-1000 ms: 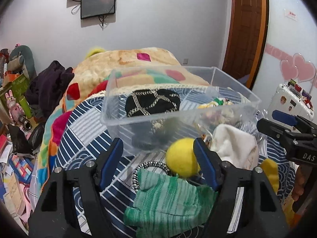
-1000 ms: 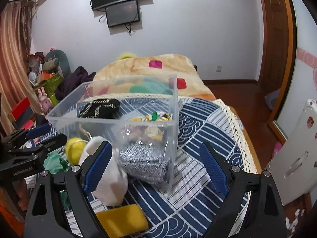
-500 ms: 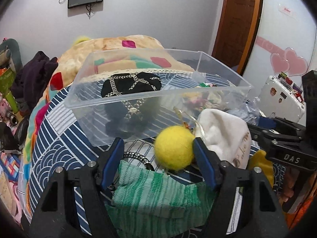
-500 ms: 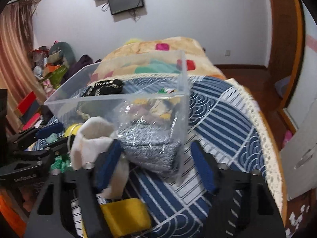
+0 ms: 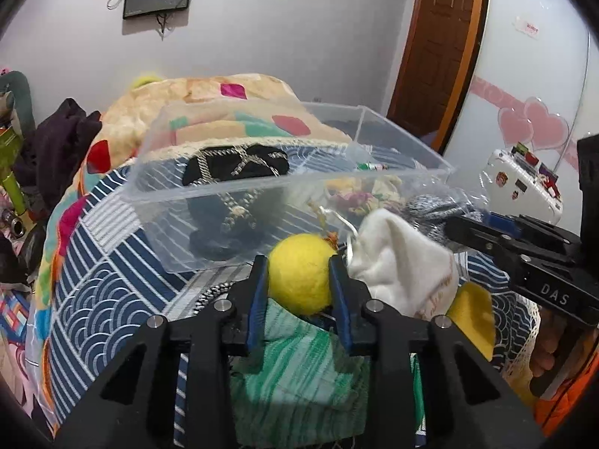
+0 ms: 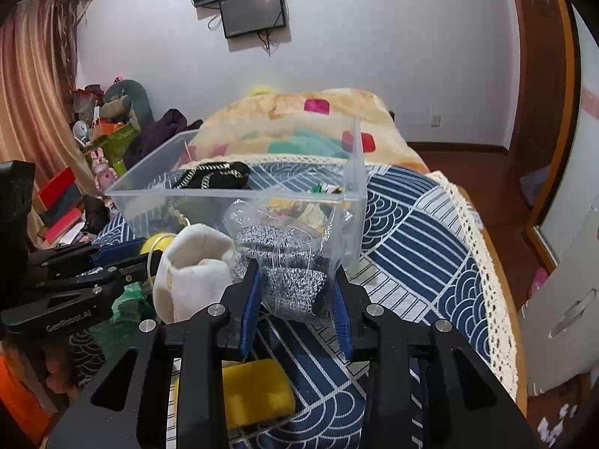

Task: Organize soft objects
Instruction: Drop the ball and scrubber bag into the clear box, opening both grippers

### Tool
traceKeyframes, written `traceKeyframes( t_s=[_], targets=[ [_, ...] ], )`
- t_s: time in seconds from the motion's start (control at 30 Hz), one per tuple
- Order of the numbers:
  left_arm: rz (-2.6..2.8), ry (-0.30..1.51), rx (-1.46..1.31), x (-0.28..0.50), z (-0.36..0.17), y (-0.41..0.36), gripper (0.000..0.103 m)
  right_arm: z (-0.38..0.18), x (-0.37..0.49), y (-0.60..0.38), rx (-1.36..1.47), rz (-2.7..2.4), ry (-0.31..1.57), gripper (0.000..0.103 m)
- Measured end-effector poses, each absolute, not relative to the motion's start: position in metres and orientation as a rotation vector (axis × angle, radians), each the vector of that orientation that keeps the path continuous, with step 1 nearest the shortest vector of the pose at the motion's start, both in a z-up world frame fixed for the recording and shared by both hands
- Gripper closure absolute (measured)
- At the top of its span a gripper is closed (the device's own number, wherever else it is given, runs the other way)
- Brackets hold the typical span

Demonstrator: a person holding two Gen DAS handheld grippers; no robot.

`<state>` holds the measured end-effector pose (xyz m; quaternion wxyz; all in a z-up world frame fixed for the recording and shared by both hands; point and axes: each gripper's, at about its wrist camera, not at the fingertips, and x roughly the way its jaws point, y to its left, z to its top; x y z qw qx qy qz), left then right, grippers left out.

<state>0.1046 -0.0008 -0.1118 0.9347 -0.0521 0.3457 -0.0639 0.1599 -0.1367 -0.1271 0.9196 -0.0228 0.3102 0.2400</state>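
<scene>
My left gripper (image 5: 299,280) is shut on a yellow felt ball (image 5: 299,273), just in front of the clear plastic bin (image 5: 232,191). My right gripper (image 6: 295,292) is shut on a grey knit item in a clear plastic bag (image 6: 292,265), at the bin's (image 6: 224,198) near wall. A white soft pouch (image 5: 404,262) lies between the two grippers and also shows in the right wrist view (image 6: 194,269). A green knit cloth (image 5: 299,366) lies under the left gripper. A yellow sponge (image 6: 254,393) lies under the right gripper. The bin holds a black chained bag (image 5: 236,164) and small colourful items (image 5: 359,187).
All of this sits on a blue-and-white patterned cloth (image 6: 411,224) over a table. A blanket-covered bed (image 5: 209,93) lies behind the bin. Clutter and toys (image 6: 101,138) stand at the left. A white cabinet (image 6: 569,299) is at the right, a wooden door (image 5: 434,45) beyond.
Both grippers were open and have closed: the left on the yellow ball, the right on the bagged grey knit item. Both moved forward toward the bin.
</scene>
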Motion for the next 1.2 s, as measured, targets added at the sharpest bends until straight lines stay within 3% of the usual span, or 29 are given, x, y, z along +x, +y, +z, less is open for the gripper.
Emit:
traceKeyframes(
  t_s=[0.8,1.2],
  targets=[
    [-0.014,0.469,-0.128,0.099,-0.025,0.041,0.071,-0.053,0.155,-0.124,-0.029,0.483,0.376,0.072],
    [0.003,0.53,-0.113,0.141,-0.041,0.04,0.071,-0.072,0.195,-0.087,-0.044,0.506,0.461,0.072]
  ],
)
